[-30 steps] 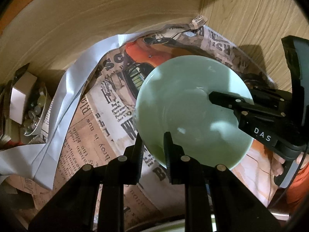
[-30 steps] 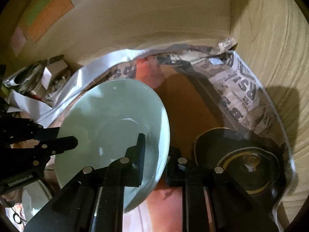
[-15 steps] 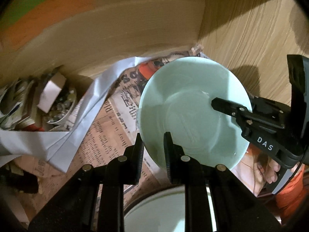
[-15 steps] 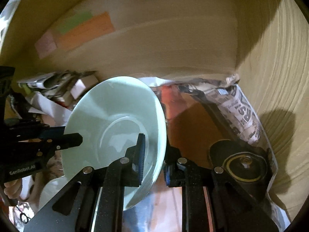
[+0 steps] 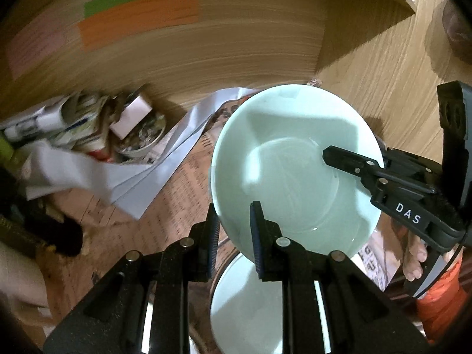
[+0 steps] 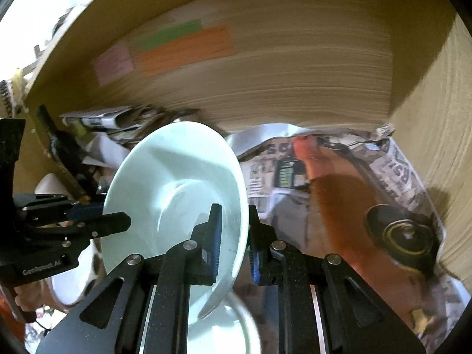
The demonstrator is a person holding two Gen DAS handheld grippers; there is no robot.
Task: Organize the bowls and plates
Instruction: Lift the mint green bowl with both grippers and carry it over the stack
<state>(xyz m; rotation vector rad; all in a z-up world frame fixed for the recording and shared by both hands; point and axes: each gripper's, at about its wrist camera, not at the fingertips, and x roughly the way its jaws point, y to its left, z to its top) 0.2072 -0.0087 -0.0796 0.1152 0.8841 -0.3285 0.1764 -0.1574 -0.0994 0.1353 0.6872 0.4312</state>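
Observation:
A pale green bowl (image 5: 295, 159) is held in the air inside a wooden cabinet, tilted. My left gripper (image 5: 233, 230) is shut on its near rim. My right gripper (image 6: 233, 236) is shut on the opposite rim; it shows in the left wrist view (image 5: 354, 165) reaching in from the right. The bowl also shows in the right wrist view (image 6: 177, 194), with my left gripper (image 6: 112, 224) at its left edge. A second pale green dish (image 5: 244, 303) lies below the held bowl.
Newspaper (image 6: 339, 177) lines the cabinet floor. A black dish with gold rings (image 6: 404, 236) sits at the right by the side wall. Clutter of papers, a small box and a glass dish (image 5: 135, 129) sits at the back left. Coloured notes (image 5: 138, 20) stick to the back wall.
Both grippers have lifted the green bowl up off the newspaper and drawn it back. More of the back wall and the second dish below have come into view.

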